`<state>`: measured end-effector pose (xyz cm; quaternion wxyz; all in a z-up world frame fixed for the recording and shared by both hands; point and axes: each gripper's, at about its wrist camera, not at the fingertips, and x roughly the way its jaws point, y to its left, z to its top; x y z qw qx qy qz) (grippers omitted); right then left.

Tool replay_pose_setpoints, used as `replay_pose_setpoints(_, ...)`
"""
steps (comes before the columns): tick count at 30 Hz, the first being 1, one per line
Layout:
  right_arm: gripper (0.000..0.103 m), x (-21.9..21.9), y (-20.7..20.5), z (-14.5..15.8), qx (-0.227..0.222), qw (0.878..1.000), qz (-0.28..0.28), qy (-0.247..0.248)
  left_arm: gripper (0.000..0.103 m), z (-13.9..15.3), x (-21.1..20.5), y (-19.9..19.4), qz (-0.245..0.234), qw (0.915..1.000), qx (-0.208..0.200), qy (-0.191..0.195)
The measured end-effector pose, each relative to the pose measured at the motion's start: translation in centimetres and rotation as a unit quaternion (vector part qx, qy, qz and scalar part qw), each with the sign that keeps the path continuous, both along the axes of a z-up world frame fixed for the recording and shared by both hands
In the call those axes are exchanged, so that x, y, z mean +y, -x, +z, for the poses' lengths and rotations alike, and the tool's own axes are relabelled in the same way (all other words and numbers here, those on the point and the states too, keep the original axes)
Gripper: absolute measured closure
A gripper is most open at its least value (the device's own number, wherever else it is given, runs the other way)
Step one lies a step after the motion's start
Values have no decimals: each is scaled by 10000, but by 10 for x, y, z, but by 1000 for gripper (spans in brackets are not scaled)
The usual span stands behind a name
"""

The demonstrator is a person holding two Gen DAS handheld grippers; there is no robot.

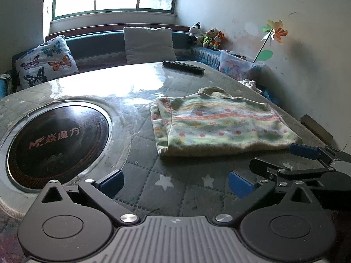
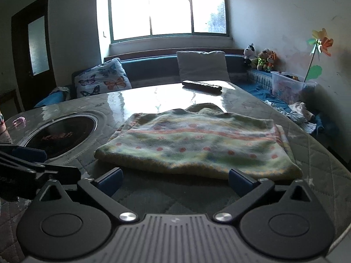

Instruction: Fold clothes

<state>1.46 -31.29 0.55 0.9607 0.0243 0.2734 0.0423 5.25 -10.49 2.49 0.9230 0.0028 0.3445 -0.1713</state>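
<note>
Through my left wrist view, my left claw (image 1: 175,183) hangs spread wide and empty over the quilted surface (image 1: 140,166), beside the dark round hotplate (image 1: 58,140) set into it. The folded garment (image 1: 219,127), a fleecy striped and dotted piece, lies flat ahead and to the right, its folded edge toward me. My right claw (image 1: 307,160) shows at the right edge, near the garment's near corner and gripping nothing. Farther back sit a remote (image 1: 183,66) and a clear plastic tub (image 1: 235,66) holding pale, colourful items I cannot identify.

Through my right wrist view, my right claw (image 2: 175,180) is likewise released, with the garment (image 2: 197,144) just beyond its tips. If another fold is wanted, I judge it best to pinch both near corners evenly, lift low, and lay them squarely onto the far edge.
</note>
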Motion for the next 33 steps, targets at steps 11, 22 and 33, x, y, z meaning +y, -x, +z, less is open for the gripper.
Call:
replay_pose_setpoints(11,0,1,9,-5,180,9997,-137,-53,0,-5,6,13,66,9999,59,-87)
replay_pose_setpoints(22,0,3,15,-7,271,9994,-226,-70,0,-7,4,21,31,9999,106,-122)
replay_pose_setpoints(33,0,2,21,-6,281,9992,-279,-97,0,-9,-1,30,-68,9998,135,-151)
